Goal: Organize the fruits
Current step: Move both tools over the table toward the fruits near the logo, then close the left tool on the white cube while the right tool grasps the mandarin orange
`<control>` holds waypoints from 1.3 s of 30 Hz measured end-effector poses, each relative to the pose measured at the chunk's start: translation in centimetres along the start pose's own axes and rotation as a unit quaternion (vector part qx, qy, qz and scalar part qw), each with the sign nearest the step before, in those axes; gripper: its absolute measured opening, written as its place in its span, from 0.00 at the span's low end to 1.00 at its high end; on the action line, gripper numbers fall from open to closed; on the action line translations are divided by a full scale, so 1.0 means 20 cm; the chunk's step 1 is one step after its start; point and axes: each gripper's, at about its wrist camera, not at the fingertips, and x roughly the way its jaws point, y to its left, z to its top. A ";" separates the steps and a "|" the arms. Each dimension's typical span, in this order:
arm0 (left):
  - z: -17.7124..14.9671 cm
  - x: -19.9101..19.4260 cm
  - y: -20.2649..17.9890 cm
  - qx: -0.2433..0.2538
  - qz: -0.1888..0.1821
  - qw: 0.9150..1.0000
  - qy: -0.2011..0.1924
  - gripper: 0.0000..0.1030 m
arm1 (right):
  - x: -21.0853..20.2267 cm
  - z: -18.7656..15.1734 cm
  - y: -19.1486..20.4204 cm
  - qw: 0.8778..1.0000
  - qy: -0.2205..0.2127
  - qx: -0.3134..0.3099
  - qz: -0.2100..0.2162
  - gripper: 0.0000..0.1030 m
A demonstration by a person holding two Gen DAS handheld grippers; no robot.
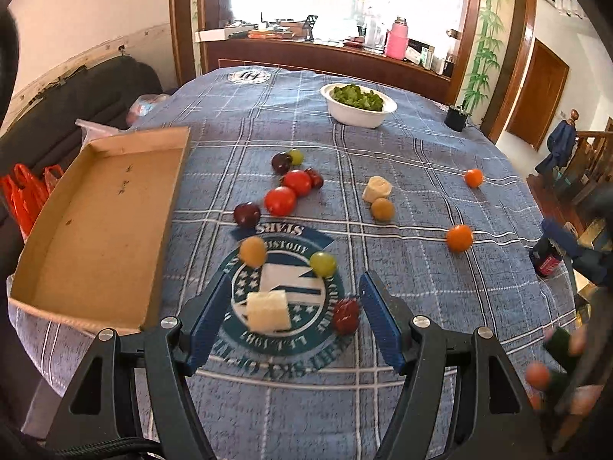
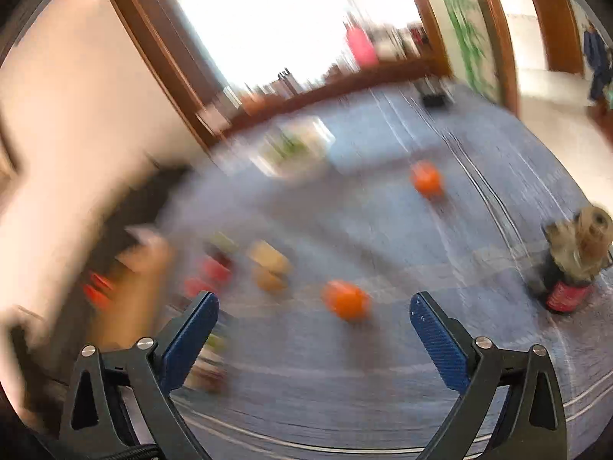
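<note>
Both grippers spread wide, holding nothing, over scattered fruit beside the cardboard tray [image 1: 103, 226].

The left gripper [image 1: 289, 306] frames a pale, soft-looking cut fruit chunk [image 1: 267, 311] right of the tray; a light squeeze across its flat sides seems safest. The right gripper [image 2: 314, 308] faces a blurred, probably roll-prone orange [image 2: 346, 299].

A white bowl [image 1: 360, 109] of greens, a pink flask [image 1: 397, 38] (on the sill) and a dark can [image 1: 546, 257].

I saw a blue plaid tablecloth [image 1: 421, 191], its teal emblem [image 1: 283, 299] beside a brown cardboard tray [image 1: 103, 230]; beyond the emblem, red tomatoes [image 1: 281, 200] and orange fruits [image 1: 459, 237].
</note>
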 end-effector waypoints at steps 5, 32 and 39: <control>-0.02 -0.01 0.03 -0.001 0.005 1.000 0.009 0.67 | 0.02 0.06 -0.08 0.986 0.031 0.131 0.102 1.00; -0.14 0.05 0.10 0.009 0.062 0.996 0.062 0.67 | 0.16 -0.16 0.25 0.946 0.032 -0.193 -0.258 1.00; -0.14 0.09 0.11 0.007 0.067 0.995 0.070 0.67 | 0.19 -0.19 0.25 0.946 0.043 -0.198 -0.254 1.00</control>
